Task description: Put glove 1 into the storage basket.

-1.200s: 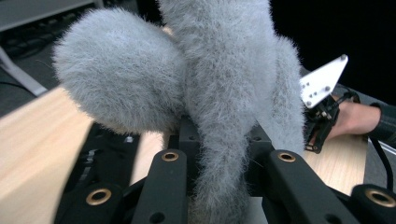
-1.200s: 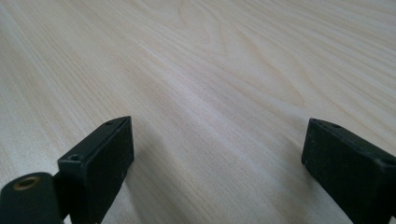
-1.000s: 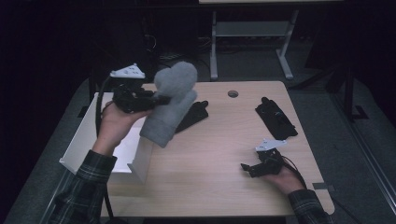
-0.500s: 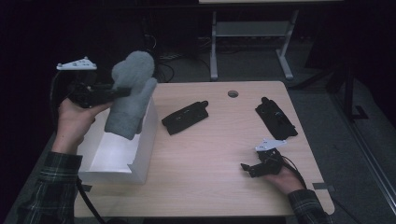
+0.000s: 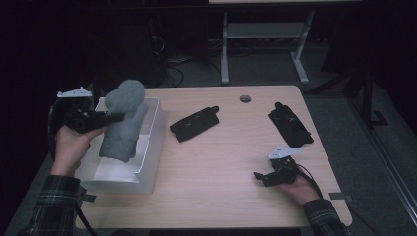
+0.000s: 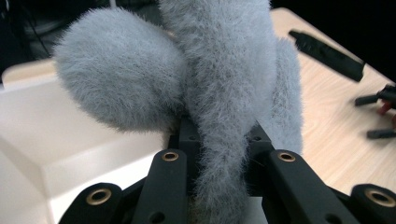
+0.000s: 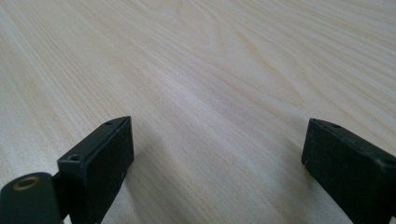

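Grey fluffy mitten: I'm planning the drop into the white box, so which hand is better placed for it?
Left: the left gripper holds the grey fluffy mitten over the white box; the right gripper rests open on the table.

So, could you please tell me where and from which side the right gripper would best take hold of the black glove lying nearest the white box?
Probably across the narrow cuff end of the black glove, the end toward the white box, coming straight down from above. It lies flat on the table, and its far end is wider.

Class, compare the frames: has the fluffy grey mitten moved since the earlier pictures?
Yes. The fluffy grey mitten moved left, off the wooden table, over the white box.
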Action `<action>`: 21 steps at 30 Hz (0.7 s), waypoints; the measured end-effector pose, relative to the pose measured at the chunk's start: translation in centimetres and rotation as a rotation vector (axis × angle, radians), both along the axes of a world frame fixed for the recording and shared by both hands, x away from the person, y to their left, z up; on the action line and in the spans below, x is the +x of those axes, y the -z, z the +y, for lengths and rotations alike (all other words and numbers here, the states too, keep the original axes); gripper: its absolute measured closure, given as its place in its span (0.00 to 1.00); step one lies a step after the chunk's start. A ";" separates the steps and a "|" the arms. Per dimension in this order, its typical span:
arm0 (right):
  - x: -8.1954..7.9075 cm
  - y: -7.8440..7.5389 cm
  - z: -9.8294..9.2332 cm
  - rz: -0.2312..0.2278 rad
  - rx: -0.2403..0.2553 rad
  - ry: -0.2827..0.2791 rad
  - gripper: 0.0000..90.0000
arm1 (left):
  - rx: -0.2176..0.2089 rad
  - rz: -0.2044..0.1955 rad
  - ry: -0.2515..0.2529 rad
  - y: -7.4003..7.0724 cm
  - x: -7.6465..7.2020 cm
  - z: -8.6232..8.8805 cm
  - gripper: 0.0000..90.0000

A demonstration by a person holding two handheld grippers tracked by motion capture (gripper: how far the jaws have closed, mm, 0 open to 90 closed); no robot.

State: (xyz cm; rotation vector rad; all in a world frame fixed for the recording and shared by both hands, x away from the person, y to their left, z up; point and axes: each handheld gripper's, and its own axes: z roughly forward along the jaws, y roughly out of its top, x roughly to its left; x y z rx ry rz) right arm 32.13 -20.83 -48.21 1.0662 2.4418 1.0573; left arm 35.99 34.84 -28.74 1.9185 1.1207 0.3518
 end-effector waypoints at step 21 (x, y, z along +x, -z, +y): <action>0.2 0.0 -0.4 0.006 -0.007 -0.069 0.06 | 0.088 0.226 -0.083 10.8 2.2 0.7 0.81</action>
